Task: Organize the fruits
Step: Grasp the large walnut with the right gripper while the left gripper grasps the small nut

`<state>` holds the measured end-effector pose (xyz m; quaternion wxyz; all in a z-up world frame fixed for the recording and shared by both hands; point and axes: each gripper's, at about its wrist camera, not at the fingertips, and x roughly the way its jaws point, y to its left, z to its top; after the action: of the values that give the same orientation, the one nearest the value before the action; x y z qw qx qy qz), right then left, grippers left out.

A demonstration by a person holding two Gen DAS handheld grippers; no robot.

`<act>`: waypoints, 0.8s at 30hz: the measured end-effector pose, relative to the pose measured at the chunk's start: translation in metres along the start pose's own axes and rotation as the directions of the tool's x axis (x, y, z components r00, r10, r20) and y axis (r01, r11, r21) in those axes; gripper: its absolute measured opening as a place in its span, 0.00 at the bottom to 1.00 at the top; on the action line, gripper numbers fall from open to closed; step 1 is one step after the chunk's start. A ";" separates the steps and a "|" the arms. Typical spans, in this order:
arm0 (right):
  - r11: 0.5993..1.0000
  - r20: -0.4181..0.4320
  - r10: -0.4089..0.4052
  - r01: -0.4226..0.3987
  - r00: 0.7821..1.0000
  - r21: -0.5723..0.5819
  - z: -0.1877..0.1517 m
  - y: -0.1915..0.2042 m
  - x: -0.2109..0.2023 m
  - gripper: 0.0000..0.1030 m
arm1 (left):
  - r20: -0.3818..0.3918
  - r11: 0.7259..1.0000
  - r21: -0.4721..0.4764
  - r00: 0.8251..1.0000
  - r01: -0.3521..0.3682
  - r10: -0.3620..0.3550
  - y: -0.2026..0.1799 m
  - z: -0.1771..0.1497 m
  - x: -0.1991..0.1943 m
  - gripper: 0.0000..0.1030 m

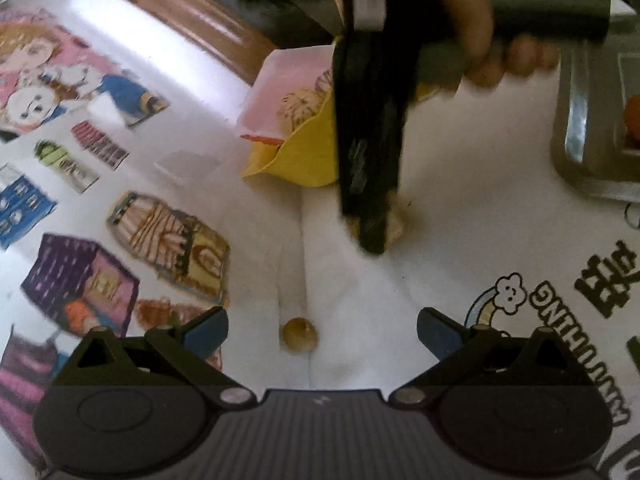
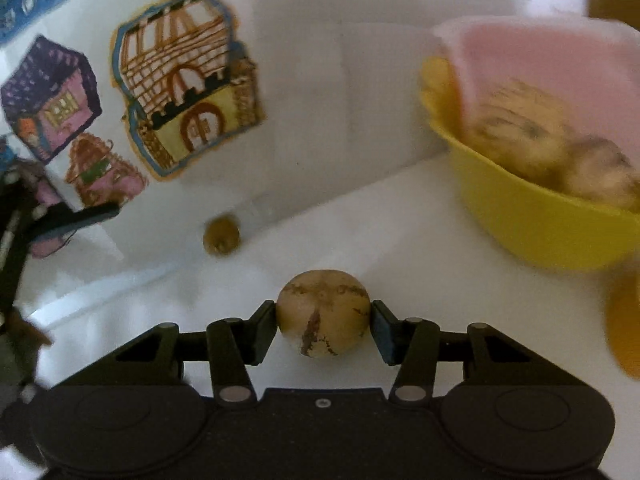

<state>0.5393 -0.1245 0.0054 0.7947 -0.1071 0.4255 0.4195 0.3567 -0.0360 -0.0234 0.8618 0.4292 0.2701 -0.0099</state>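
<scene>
The left wrist camera is looking down from higher up over the surface (image 1: 460,216), taking in the right tongs (image 1: 374,236) ahead. The right wrist camera is sitting low and close. Both are sharing the yellow bowl (image 1: 308,160) (image 2: 532,224) and small fruit (image 1: 300,336) (image 2: 221,236).

White tablecloth (image 2: 360,216) lies bare between the right gripper (image 2: 323,316) and the yellow bowl (image 2: 532,216). 1 loose small fruit (image 2: 221,236) sits on the left, near the left gripper's finger (image 2: 80,216). A grey tray (image 1: 580,120) blocks the far right.
</scene>
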 end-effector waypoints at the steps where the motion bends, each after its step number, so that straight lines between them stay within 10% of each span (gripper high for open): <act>1: 1.000 0.000 0.000 0.000 1.000 0.006 -0.004 -0.004 -0.007 0.51 | -0.010 1.000 0.026 1.000 0.003 -0.002 -0.001 0.001 0.004 0.99; 14: 0.995 0.091 0.087 -0.090 0.992 0.036 -0.030 -0.001 -0.061 0.51 | -0.168 0.893 0.442 0.986 0.087 -0.012 -0.010 0.013 0.032 0.93; 24: 0.991 0.140 0.116 -0.124 0.983 0.050 -0.040 -0.006 -0.078 0.51 | -0.323 0.854 0.483 0.946 0.194 -0.032 0.006 0.022 0.055 0.78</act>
<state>0.4980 -0.1942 0.0395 0.7981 -0.0287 0.3878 0.4603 0.4151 -0.0366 -0.0347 0.6637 0.6208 0.4120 -0.0661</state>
